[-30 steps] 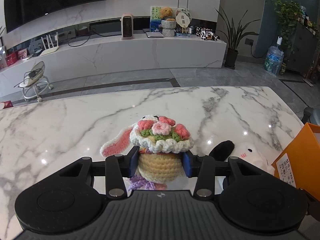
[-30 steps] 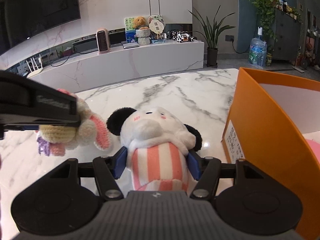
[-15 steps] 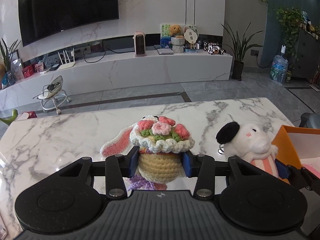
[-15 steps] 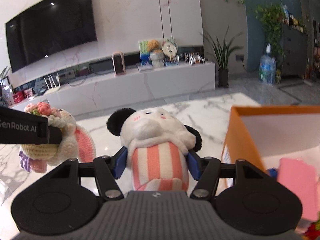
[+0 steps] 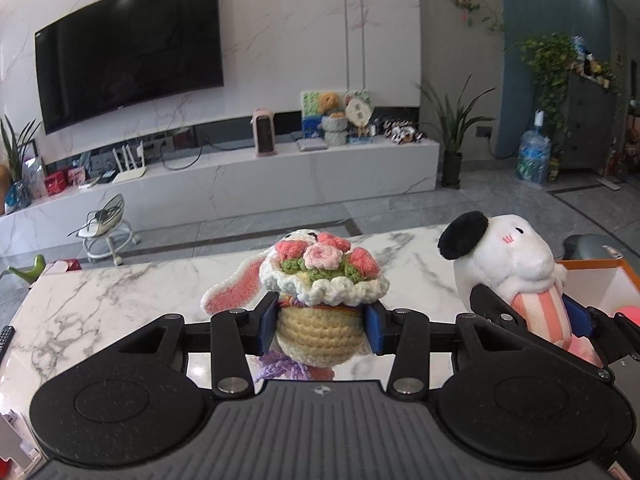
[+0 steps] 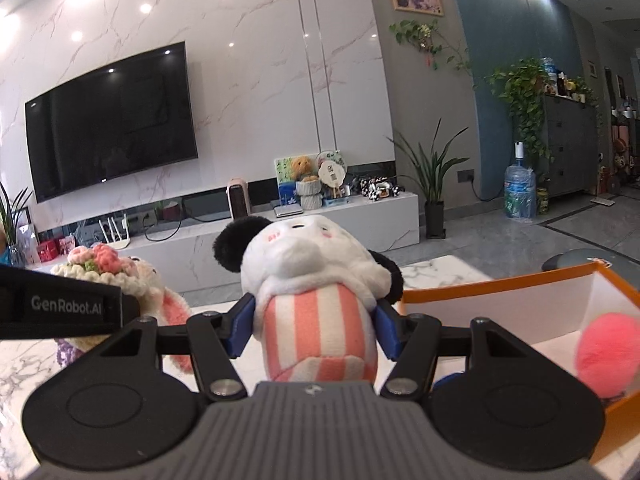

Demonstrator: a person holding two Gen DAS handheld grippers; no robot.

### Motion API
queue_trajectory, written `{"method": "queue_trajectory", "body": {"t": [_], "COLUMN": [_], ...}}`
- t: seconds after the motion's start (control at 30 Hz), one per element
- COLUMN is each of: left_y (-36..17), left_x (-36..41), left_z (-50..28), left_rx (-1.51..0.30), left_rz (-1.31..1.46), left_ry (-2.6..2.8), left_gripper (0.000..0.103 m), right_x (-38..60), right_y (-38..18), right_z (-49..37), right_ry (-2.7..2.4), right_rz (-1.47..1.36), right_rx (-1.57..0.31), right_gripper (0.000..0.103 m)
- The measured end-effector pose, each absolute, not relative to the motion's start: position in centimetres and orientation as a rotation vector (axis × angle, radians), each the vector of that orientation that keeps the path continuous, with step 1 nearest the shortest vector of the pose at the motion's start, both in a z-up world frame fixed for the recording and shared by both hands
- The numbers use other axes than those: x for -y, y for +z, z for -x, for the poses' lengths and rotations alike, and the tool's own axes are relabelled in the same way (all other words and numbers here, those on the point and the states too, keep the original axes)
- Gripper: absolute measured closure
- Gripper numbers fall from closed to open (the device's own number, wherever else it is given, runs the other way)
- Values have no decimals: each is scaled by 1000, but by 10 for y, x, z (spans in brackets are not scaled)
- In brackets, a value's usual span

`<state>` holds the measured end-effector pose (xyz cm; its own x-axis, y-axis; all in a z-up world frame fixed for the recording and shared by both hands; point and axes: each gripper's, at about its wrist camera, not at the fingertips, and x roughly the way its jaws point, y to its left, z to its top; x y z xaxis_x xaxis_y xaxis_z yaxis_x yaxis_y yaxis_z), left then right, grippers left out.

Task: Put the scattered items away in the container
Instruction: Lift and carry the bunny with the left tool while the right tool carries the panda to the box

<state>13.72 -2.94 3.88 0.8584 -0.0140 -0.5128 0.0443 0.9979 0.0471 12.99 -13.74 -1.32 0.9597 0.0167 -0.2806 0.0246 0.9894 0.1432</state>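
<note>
Carrying two soft toys at once above the marble table (image 5: 100, 304), toward the orange box (image 6: 500, 288) at the right. Left gripper (image 5: 320, 330) pinching the crocheted bunny (image 5: 320, 300) by its yellow knitted body, blue pads (image 5: 267, 326) pressed into both flanks, flower cap and one pink ear standing clear above. Right gripper (image 6: 316, 326) pinching the plush panda (image 6: 316, 280) around its pink-striped middle, head well above the jaws, lower body hidden behind the gripper housing. Both toys off the tabletop, side by side, the panda nearer the box. Already inside the box: a fluffy pink ball (image 6: 608, 352), with something blue partly hidden behind the right gripper body.

Likely trouble from here: top-heavy panda, gripped on squashy stuffing only, liable to tip or slide out if tilted sharply over the box wall. Knitted bunny body also yielding, so a slackened squeeze could drop it short, onto the marble. Two grippers travelling close together toward one opening, hence a real chance of knocking into each other or clipping the orange rim and shoving the box along the smooth stone. Dangling purple yarn (image 5: 280, 368) under the bunny apt to snag on that rim. Pink ball possibly bounced out by a toy let go from too high.
</note>
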Motion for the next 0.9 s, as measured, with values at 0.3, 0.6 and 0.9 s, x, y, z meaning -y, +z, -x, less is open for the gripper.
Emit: {"method": "queue_trajectory", "body": {"t": [0.3,0.6,0.9], "left_y": [44,34,20], "left_x": [59,95,141], "left_z": [-95,-76,-83], "left_rx": [-485,-474,-475], "left_rz": [-60,-47,-95], "left_ry": [-117,-204,-331], "left_gripper": [53,52,52], "right_x": [176,218,274], "right_y": [17,20,5], "right_z": [-77,-36,-25], "right_ry": [-66,-139,-269], "right_rz": [-177,-168,-197], "right_rx": [-209,-186,-221], "right_gripper": [40,40,40]}}
